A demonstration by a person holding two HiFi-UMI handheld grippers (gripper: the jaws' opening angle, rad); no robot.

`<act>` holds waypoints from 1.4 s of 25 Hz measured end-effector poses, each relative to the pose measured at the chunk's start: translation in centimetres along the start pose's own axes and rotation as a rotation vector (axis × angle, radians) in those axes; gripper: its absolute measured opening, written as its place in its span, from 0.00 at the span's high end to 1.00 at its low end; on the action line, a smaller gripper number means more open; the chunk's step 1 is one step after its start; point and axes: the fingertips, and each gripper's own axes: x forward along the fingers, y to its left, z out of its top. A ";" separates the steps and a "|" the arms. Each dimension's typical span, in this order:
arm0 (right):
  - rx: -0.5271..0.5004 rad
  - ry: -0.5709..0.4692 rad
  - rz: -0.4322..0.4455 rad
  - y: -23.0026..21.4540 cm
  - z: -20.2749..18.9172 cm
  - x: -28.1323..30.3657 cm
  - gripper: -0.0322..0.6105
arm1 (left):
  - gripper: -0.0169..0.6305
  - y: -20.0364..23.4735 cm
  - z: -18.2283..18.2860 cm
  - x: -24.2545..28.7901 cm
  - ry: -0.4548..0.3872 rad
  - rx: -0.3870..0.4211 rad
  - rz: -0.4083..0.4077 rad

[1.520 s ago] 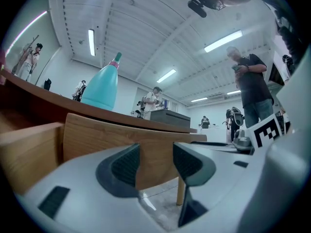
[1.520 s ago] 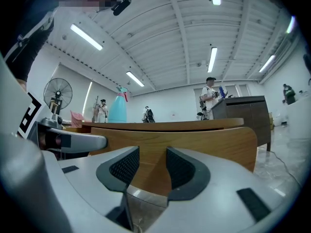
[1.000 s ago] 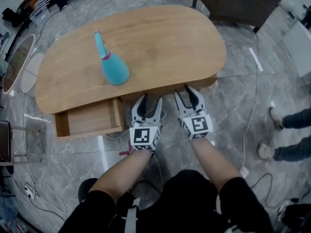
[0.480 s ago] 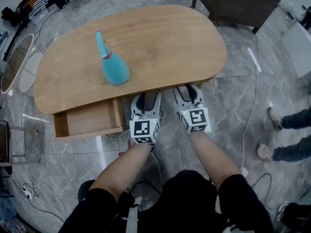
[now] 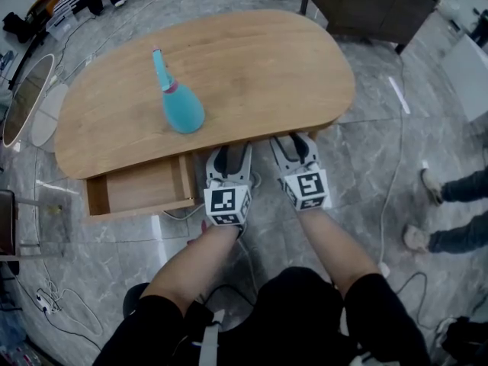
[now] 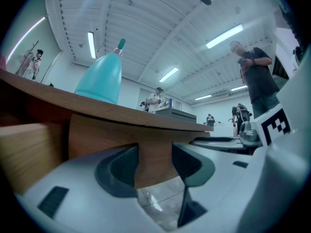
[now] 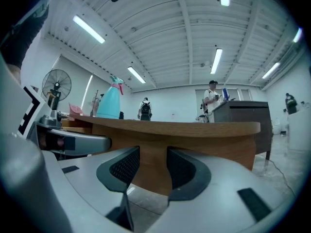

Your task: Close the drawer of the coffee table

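The wooden coffee table [image 5: 252, 67] has its drawer [image 5: 141, 185] pulled out at the front left, and it looks empty. My left gripper [image 5: 231, 157] is just right of the drawer, fingertips tucked under the tabletop's front rim. Its jaws have just been closing a little but stand open [image 6: 154, 161]; only the wooden front panel [image 6: 153, 144] shows in the gap, with nothing gripped. The drawer's pale side [image 6: 29, 154] is at the left. My right gripper [image 5: 293, 145] is beside it, also open [image 7: 153, 166] and facing the panel.
A teal bottle-shaped vase [image 5: 181, 111] stands on the tabletop above the drawer. A round mirror [image 5: 27, 97] lies on the floor at the left, with a dark cabinet [image 5: 374, 2] behind the table. Cables [image 5: 396, 174] and a person's shoes [image 5: 435, 185] are on the right.
Both grippers have moved forward to the table's front edge, so their fingertips now sit under the rim. The drawer has not moved.
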 end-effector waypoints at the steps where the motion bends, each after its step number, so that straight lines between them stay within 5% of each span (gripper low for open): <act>1: -0.016 -0.012 0.023 0.7 0.6 -0.3 0.69 | 0.67 0.0 -0.2 -0.2 0.009 -0.011 0.002; 15: -0.002 -0.027 0.085 2.9 0.7 -6.2 0.69 | 0.67 -4.3 -0.4 -3.6 0.010 -0.016 -0.114; 23: 0.085 -0.026 0.018 3.6 4.9 -11.2 0.69 | 0.67 -4.2 1.1 -6.1 0.064 -0.047 -0.109; 35: 0.135 0.027 -0.140 4.0 11.8 -16.8 0.69 | 0.67 -4.8 9.1 -11.2 0.078 -0.043 -0.068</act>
